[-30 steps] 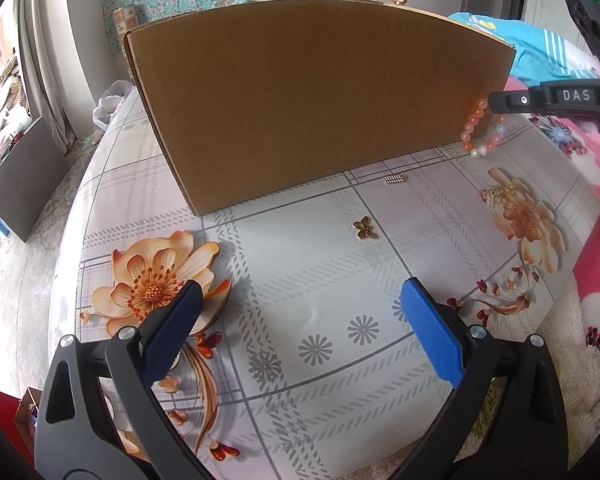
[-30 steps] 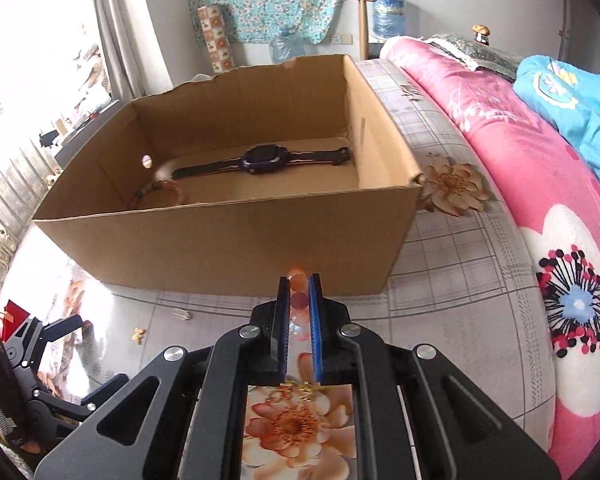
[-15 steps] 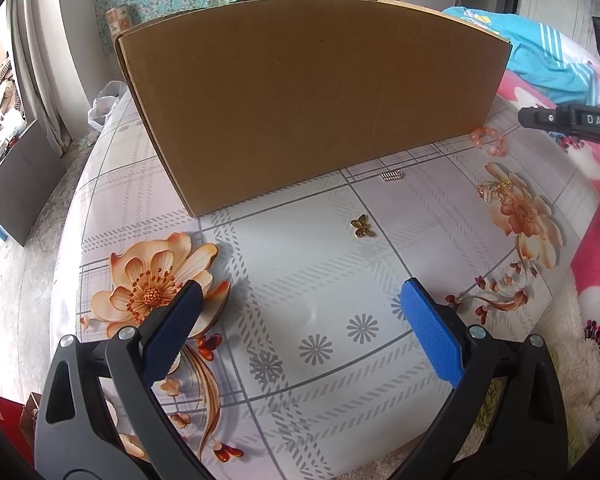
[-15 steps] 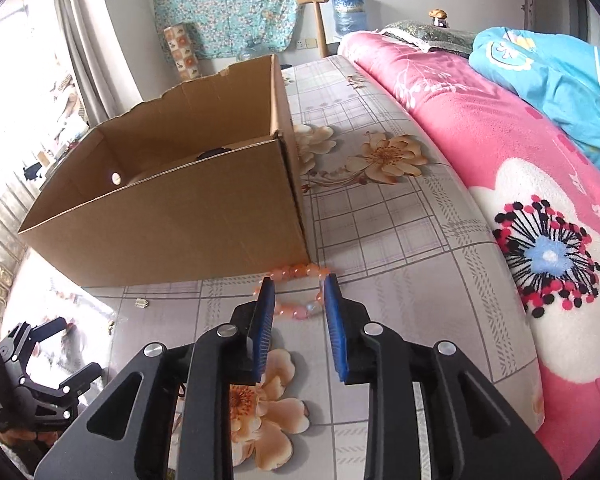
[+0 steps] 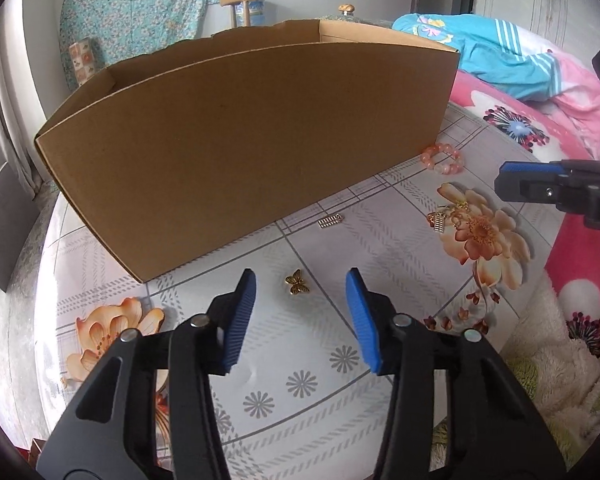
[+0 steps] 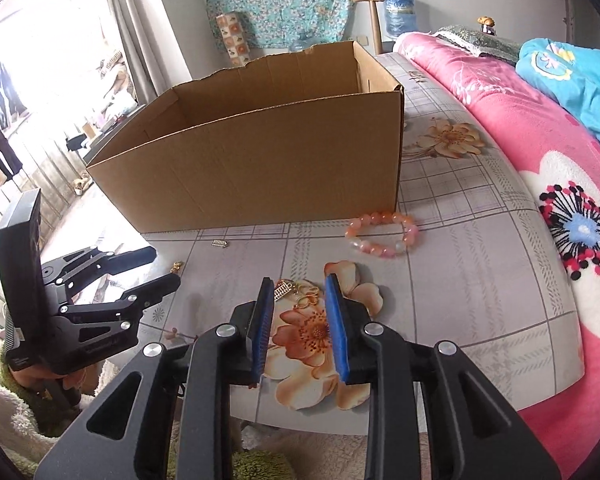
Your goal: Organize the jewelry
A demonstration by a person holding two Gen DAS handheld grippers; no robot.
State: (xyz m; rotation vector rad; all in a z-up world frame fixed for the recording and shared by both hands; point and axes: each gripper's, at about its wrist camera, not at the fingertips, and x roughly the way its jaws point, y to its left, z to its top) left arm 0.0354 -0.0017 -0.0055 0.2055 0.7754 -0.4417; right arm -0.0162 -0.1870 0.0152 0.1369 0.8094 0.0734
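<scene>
Left wrist view: the left gripper (image 5: 300,290) hangs over the floral tablecloth (image 5: 380,264) with its jaws closing and nothing pressed between the blue pads (image 5: 236,320). A small gold butterfly charm (image 5: 297,282) lies on the cloth between the fingertips, touched by neither pad. Farther off, just beside the near wall of the cardboard box (image 5: 240,152), rests a small gold rectangular charm (image 5: 329,222). To the right, on an orange printed flower, lies a gold charm cluster (image 5: 446,216). At the box's right corner sits a pink beaded bracelet (image 5: 442,163), loose on the cloth. The right gripper (image 5: 516,186) enters from the right edge, near the gold cluster; from this side its gap cannot be judged.

Right wrist view: the right gripper (image 6: 296,284) has its jaws parted and empty, released, above the orange printed flower. The gold charm cluster (image 6: 296,294) lies on the cloth between and just beyond the fingertips, apart from both pads. The pink beaded bracelet (image 6: 382,233) lies farther away and to the right, flat on the tablecloth (image 6: 480,280), close to the near right corner of the cardboard box (image 6: 268,160) but outside it. The gold rectangular charm (image 6: 219,243) lies by the box's near wall, to the left. The left gripper (image 6: 162,268) reaches in from the left with its fingers apart, and the butterfly charm (image 6: 177,267) shows just past them. A pink flowered blanket (image 6: 540,160) covers the right side.
</scene>
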